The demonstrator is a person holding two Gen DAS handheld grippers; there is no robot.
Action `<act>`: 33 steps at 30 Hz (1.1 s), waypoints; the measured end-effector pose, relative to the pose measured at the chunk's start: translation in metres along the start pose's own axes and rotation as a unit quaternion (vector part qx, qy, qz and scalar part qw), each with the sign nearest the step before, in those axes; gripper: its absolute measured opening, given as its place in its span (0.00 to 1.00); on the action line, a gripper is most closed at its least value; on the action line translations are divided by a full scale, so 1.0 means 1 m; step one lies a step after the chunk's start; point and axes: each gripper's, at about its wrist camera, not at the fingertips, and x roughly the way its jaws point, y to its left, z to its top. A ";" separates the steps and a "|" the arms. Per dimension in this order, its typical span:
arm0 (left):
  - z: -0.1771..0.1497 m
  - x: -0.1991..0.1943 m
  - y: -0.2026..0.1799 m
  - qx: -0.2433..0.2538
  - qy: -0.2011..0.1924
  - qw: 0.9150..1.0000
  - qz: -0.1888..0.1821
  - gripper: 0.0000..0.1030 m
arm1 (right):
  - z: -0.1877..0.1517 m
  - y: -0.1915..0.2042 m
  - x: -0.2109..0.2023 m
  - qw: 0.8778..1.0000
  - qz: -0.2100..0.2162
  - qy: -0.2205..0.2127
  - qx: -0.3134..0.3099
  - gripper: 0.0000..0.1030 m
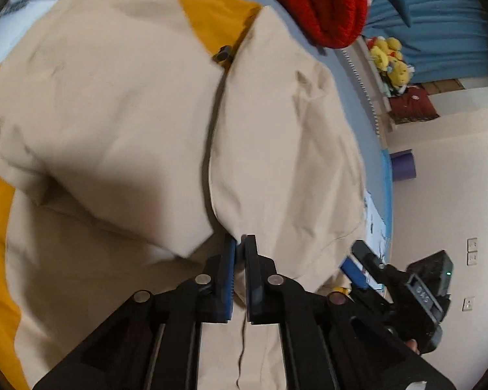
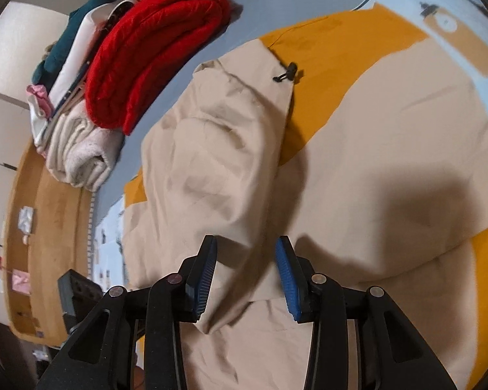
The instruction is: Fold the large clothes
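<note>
While folded, jacket (image 2: 231, 149) edge between pads (image 2: 284, 273).

Soft indoor light, motion blur, fisheye warp

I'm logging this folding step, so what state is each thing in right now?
Beige and orange jacket: spread on the bed, partly folded over itself.
Left gripper: shut, pinching a beige fabric edge.
Right gripper: open, jaws straddling a fold of the jacket.
Black cord toggle: lying loose on the jacket.
Red knitted garment: folded, on a stack.
Cream fleecy garment: folded, under the red one.
</note>
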 end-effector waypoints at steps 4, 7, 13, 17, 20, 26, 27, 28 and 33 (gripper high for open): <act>0.004 -0.031 -0.026 0.048 -0.048 0.997 -0.025 0.01 | 0.000 0.004 -0.002 0.999 0.045 -0.008 -0.006 0.03; 0.004 -0.051 -0.040 0.075 -0.093 0.992 -0.027 0.01 | 0.000 0.012 -0.022 0.996 0.070 -0.060 -0.007 0.01; -0.007 0.021 -0.010 0.049 0.025 0.991 0.124 0.04 | -0.016 0.000 0.015 0.999 -0.046 0.016 0.015 0.02; -0.004 0.003 -0.034 0.088 -0.031 0.982 0.164 0.12 | -0.018 0.000 0.024 0.997 -0.073 0.029 0.018 0.07; -0.009 -0.015 -0.066 0.158 -0.098 0.968 0.169 0.16 | -0.014 0.015 0.005 0.994 -0.111 -0.022 -0.012 0.16; -0.028 0.036 -0.061 0.178 -0.004 0.977 0.120 0.17 | -0.010 0.036 -0.018 0.990 -0.093 -0.098 -0.048 0.24; -0.031 0.050 -0.054 0.170 0.016 0.976 0.136 0.17 | -0.007 0.037 -0.018 0.991 -0.080 -0.096 -0.054 0.24; -0.033 0.054 -0.048 0.158 0.020 0.977 0.144 0.16 | -0.006 0.037 -0.014 0.993 -0.059 -0.086 -0.057 0.25; -0.038 0.026 -0.067 0.150 -0.015 0.977 0.154 0.16 | -0.010 0.017 0.010 0.994 -0.091 -0.024 -0.053 0.28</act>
